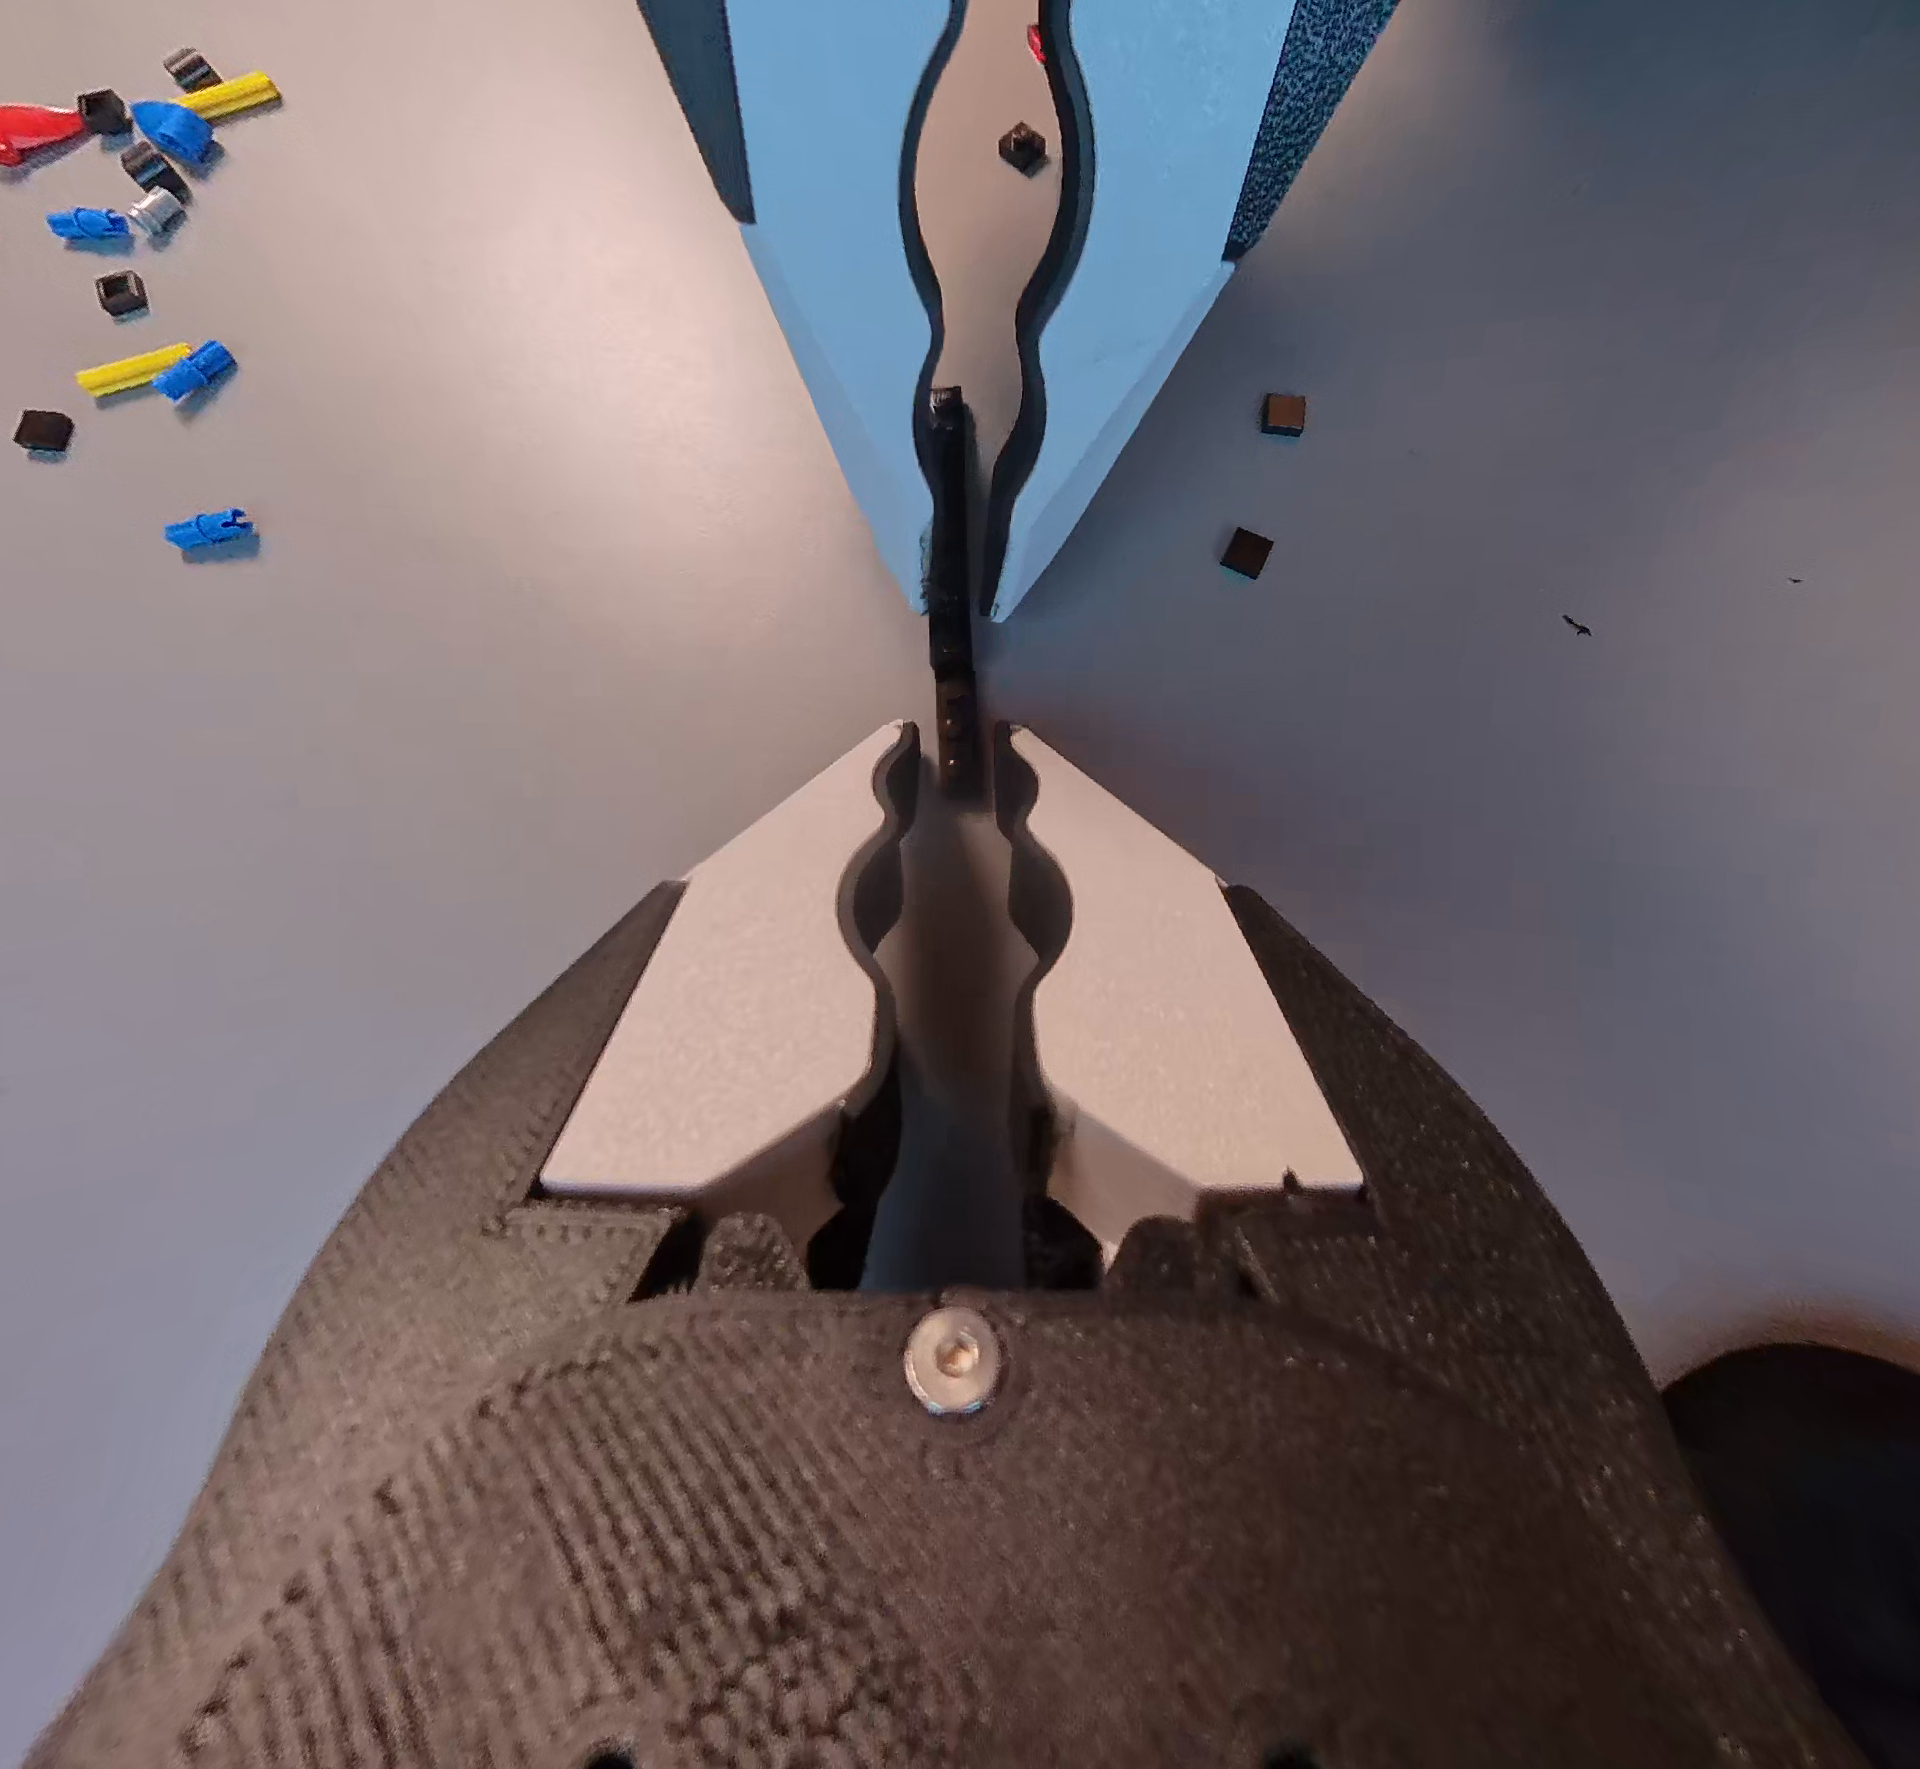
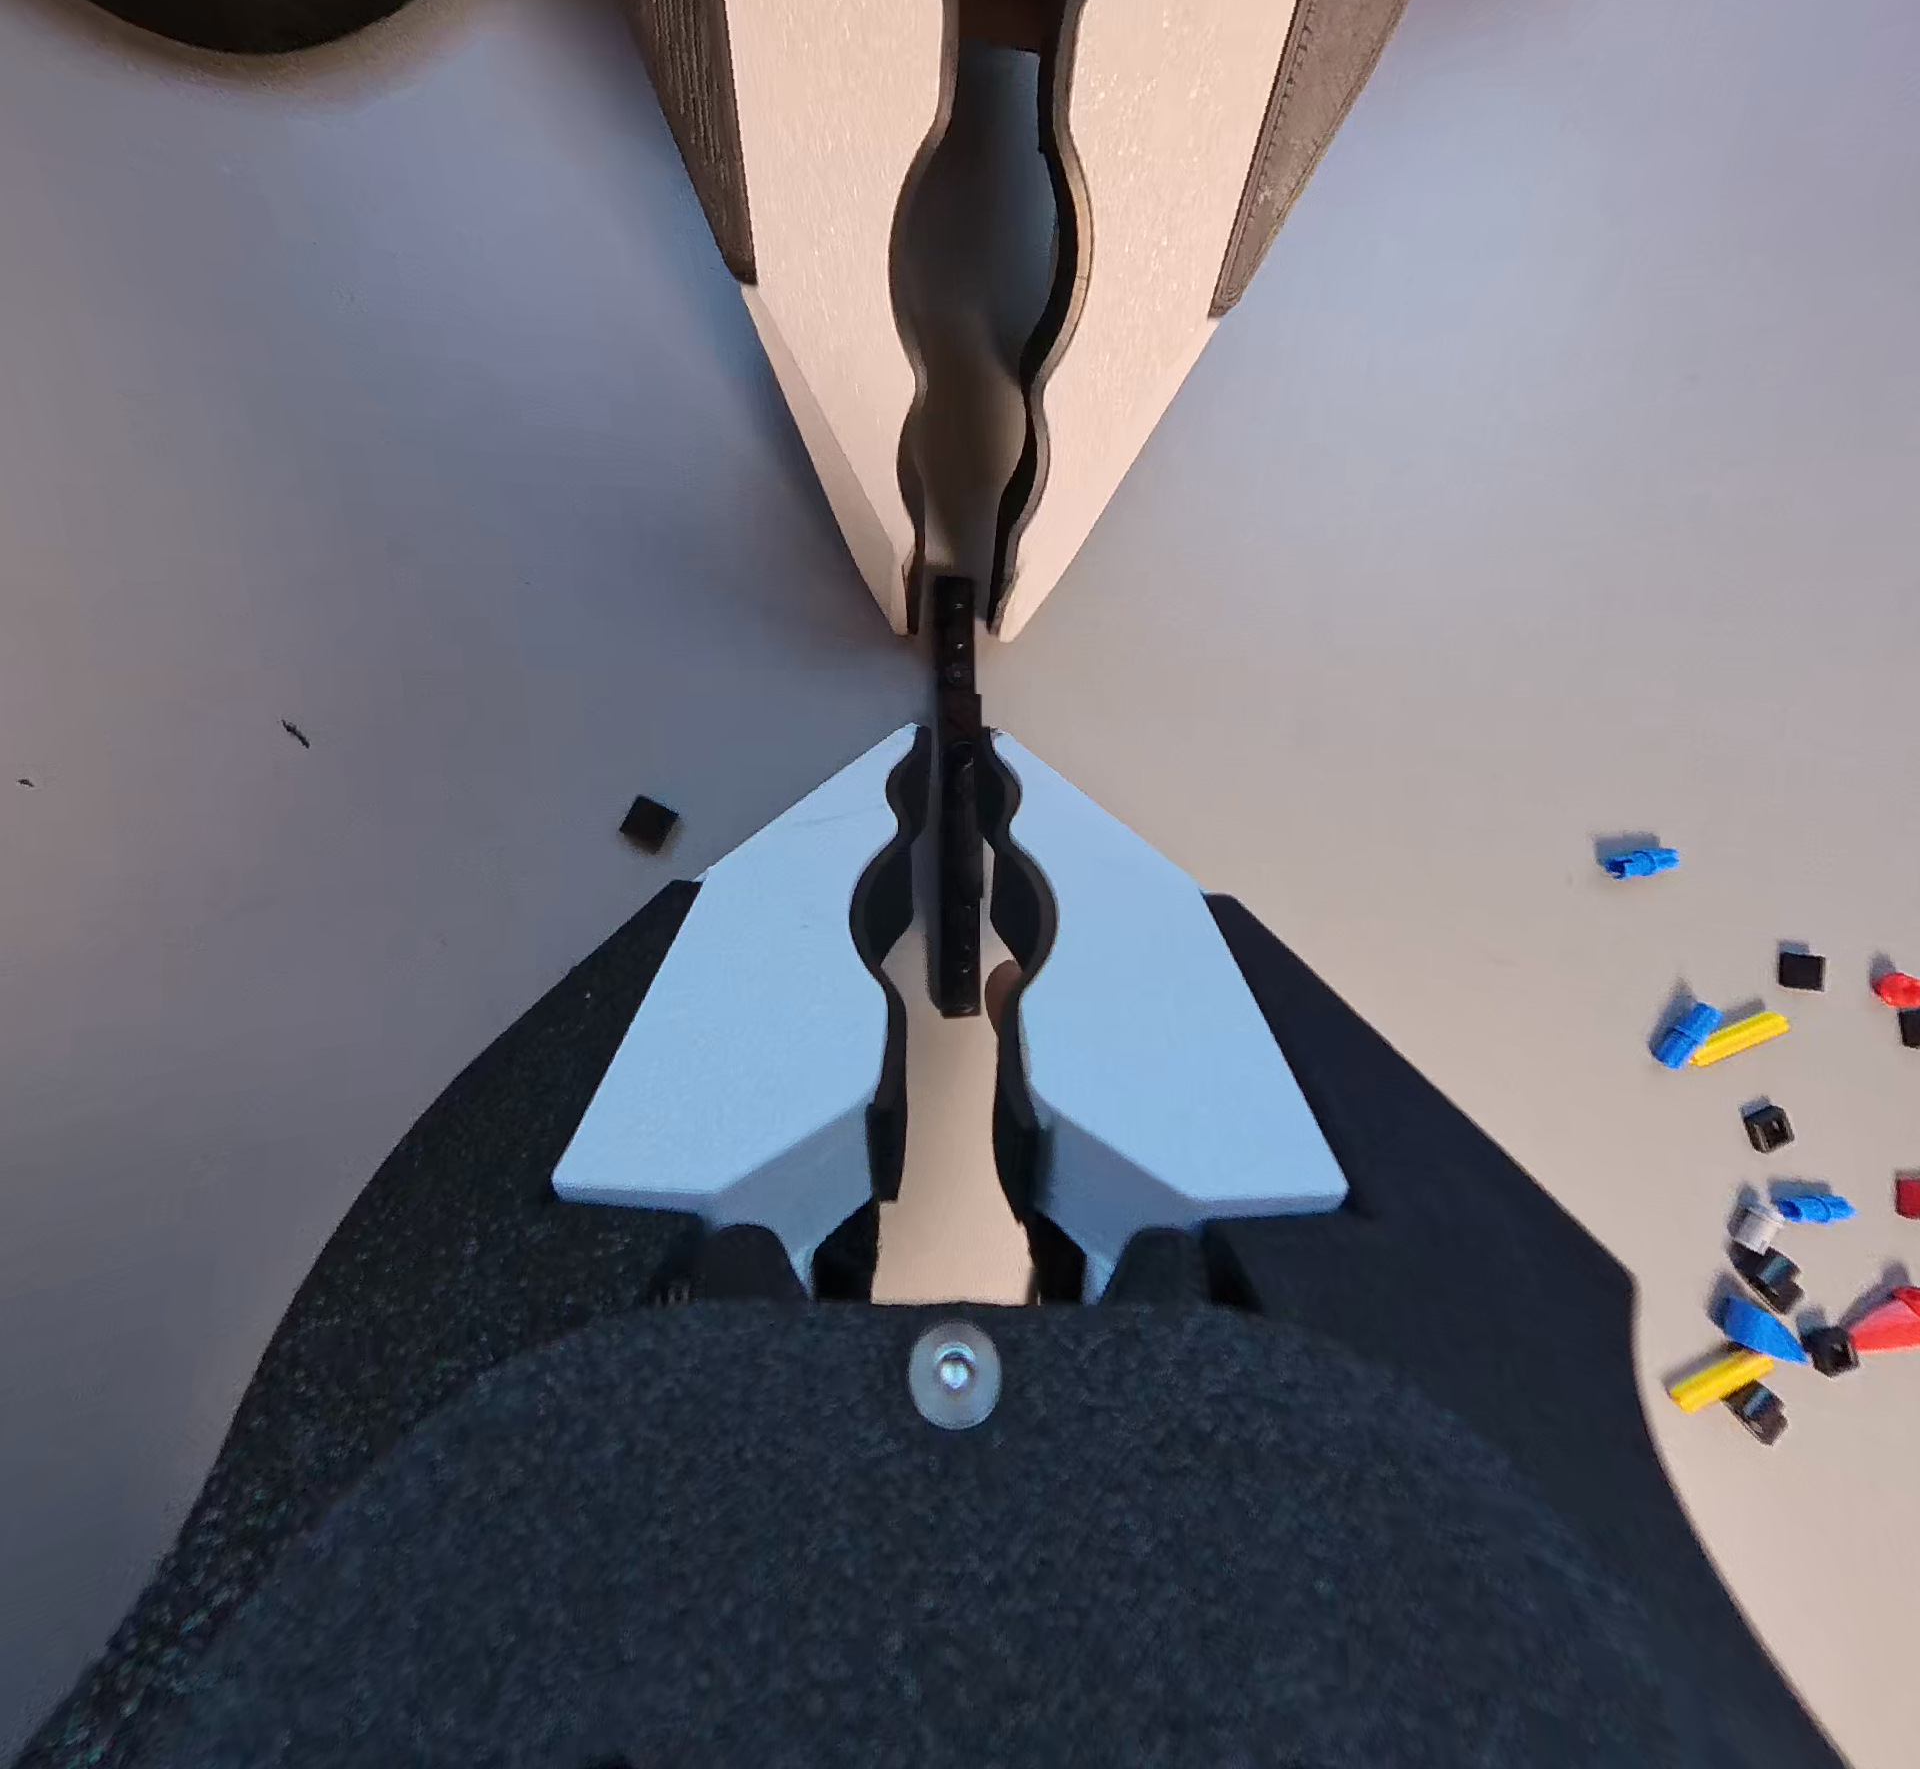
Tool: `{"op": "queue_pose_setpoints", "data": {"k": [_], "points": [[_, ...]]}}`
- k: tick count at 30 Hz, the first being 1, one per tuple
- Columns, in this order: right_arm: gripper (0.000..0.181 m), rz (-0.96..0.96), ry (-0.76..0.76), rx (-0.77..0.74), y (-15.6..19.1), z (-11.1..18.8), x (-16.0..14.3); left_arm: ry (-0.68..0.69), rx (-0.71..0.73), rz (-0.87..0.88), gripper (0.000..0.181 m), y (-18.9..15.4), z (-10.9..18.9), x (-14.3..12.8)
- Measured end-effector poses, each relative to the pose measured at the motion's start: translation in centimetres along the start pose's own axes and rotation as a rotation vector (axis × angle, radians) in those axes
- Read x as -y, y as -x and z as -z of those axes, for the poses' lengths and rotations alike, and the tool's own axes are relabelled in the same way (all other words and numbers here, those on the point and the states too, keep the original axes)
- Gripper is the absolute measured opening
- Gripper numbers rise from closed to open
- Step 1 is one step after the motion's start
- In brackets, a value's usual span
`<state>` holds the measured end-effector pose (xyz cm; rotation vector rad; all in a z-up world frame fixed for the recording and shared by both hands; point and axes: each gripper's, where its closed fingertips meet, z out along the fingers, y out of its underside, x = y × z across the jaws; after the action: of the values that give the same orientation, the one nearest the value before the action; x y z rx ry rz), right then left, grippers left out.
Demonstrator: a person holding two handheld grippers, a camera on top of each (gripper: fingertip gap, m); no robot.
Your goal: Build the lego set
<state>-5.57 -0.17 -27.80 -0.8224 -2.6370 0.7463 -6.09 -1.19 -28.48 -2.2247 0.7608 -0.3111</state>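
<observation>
While the two grippers meet tip to tip above the table (image 1: 468, 784), a long black lego bar (image 2: 958, 784) runs between them. The right gripper (image 2: 956, 743) is pinched tight on one end of the bar. The left gripper (image 1: 958, 732) is a bit apart around the other end. Loose lego pieces (image 1: 145, 192) lie well away from the bar.

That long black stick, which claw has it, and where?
The right claw pinches the long thin black lego beam along one end; the left claw has its tips around the other end.
</observation>
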Motion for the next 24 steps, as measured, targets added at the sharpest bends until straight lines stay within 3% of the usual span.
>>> {"op": "queue_pose_setpoints", "data": {"k": [13,24], "points": [[0.002,0.011,0.136,-0.006,0.03,-0.48,-0.04,0.000,0.020,0.013,0.006,0.11,-0.16,0.13],[0.001,0.062,0.175,-0.132,0.03,-0.56,-0.04,0.011,0.033,0.035,0.006,0.13,-0.24,0.20]]}}
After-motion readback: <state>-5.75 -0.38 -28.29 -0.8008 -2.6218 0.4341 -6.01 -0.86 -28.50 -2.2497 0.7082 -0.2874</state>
